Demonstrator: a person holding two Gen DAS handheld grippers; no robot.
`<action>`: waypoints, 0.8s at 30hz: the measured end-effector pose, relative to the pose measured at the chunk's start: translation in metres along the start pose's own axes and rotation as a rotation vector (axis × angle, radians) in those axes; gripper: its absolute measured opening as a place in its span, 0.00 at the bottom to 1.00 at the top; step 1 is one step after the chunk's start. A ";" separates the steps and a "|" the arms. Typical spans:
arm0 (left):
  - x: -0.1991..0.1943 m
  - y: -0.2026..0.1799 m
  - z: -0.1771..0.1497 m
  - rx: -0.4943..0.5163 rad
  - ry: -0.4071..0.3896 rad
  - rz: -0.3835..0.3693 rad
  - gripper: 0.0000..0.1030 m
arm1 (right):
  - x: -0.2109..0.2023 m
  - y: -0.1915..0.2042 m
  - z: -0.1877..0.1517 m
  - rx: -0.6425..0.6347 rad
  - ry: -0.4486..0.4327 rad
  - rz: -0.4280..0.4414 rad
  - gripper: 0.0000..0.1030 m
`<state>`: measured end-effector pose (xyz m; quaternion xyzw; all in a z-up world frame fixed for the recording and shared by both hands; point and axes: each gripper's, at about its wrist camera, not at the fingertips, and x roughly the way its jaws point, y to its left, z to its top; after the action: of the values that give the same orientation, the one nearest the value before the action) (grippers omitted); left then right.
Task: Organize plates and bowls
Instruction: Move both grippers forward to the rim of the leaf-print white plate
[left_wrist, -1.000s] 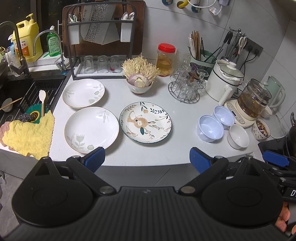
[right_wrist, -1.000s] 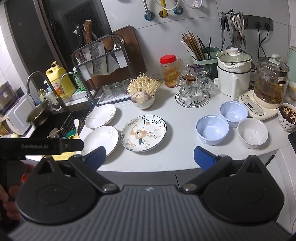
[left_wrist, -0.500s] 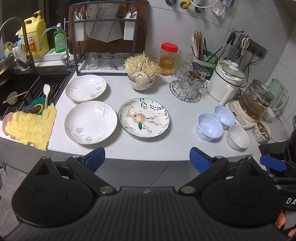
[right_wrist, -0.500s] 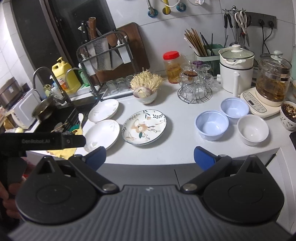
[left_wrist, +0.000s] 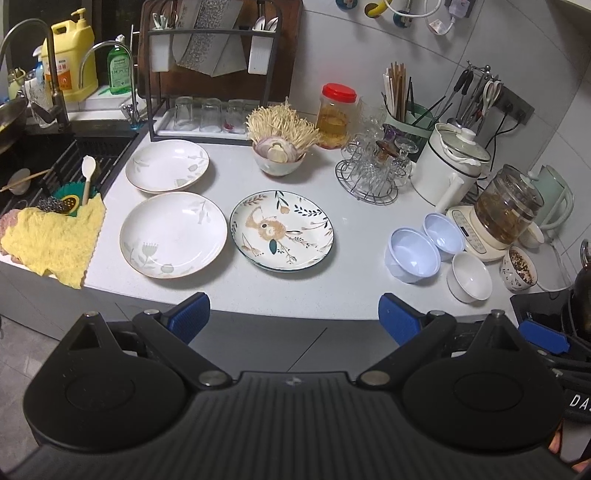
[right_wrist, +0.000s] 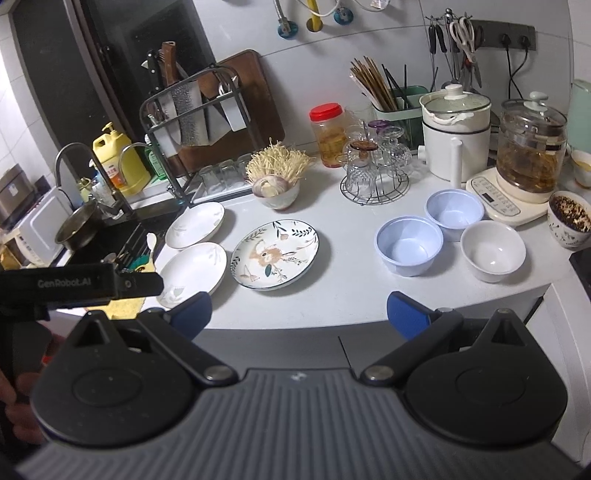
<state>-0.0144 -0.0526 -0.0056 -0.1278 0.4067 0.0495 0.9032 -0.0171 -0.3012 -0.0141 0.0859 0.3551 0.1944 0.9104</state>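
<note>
Both my grippers are wide apart & pinch nothing. My left gripper (left_wrist: 293, 312) hangs off the front edge of the white stone counter (left_wrist: 354, 295), not over it yet. Same w/ my right gripper (right_wrist: 299, 312).

What could go bad, I think: the plates are thin & lie flat on the counter. If I poke a finger at a rim, the plate may slide away, not lift. The near white round plate w/ pale leaf marks (left_wrist: 173, 233) sits just beside the flower-painted round plate w/ a dark rim (left_wrist: 281, 230), so a push on one may bump the other. It's also near the counter edge, so a bad push could knock it off. The far white round plate (left_wrist: 167, 165) is just behind it, close to the black sink (left_wrist: 44, 166).

The 2 pale blue round bowls (right_wrist: 409, 245) touch or nearly touch, & the small white round bowl (right_wrist: 492, 252) is right beside them. Grab one rim & I may knock its neighbor.

All plates & bowls are ahead of my fingers, apart from them. Plates lie more to the left, bowls to the right.
</note>
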 end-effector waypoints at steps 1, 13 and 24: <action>0.002 0.002 0.002 0.004 0.001 0.000 0.97 | 0.001 0.000 0.000 0.008 -0.003 -0.001 1.00; 0.044 0.066 0.044 0.009 0.019 -0.034 0.97 | 0.043 0.034 0.014 0.044 -0.054 -0.065 1.00; 0.104 0.129 0.097 0.019 0.046 -0.112 0.97 | 0.105 0.071 0.032 0.108 -0.048 -0.125 1.00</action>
<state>0.0997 0.0959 -0.0459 -0.1430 0.4202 -0.0081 0.8961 0.0541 -0.1938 -0.0339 0.1174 0.3476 0.1157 0.9230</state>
